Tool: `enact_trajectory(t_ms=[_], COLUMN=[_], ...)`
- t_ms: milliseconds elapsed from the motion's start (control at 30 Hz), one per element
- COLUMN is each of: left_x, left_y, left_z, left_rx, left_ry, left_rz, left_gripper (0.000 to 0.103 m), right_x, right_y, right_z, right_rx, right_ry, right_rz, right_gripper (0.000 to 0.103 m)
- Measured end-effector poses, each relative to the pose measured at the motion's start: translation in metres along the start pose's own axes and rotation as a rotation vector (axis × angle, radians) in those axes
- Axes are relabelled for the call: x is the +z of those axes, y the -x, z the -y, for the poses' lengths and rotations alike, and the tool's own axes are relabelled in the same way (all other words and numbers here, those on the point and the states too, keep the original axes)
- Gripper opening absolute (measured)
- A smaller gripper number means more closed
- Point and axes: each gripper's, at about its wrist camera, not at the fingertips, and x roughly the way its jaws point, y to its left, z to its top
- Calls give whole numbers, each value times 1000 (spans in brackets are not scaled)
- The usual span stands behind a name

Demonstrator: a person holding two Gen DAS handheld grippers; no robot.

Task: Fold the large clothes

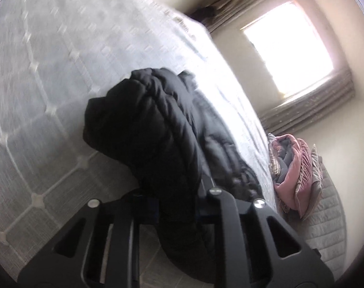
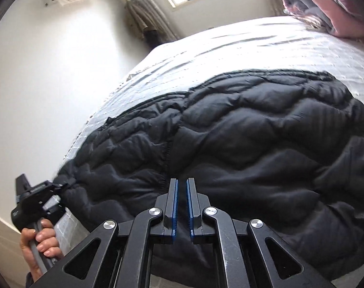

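The right gripper (image 2: 181, 182) hovers with its blue-lined jaws pressed almost together on nothing, just above the black quilted puffer jacket (image 2: 242, 139), which lies spread across the white quilted bed cover (image 2: 230, 45). To its left, the left gripper (image 2: 62, 185), held in a hand (image 2: 38, 242), pinches a bunched edge of the jacket. That slick, puffy fabric could slip from the narrow pinch if pulled hard, and the jacket might slide off the bed edge. Beyond, a pink folded blanket (image 2: 330, 7) sits.
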Motion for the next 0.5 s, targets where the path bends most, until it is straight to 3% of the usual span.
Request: enact_trajectory(t_ms=[233,400,500], left_x=[-16,-22,-26], left_y=[28,35,34], left_z=[88,98,103], left_rx=[8,-21,-36], left_ry=[-416,-505,-550], left_rz=[174,211,222], left_gripper=[16,16,15], right_x=[8,41,59], right_y=[6,-35,-76], right_z=[0,-21,-17], right_rx=[86,82,46], right_ry=[-13,37,5], right_rz=[-19,-34,-81], right_gripper=[9,9,9])
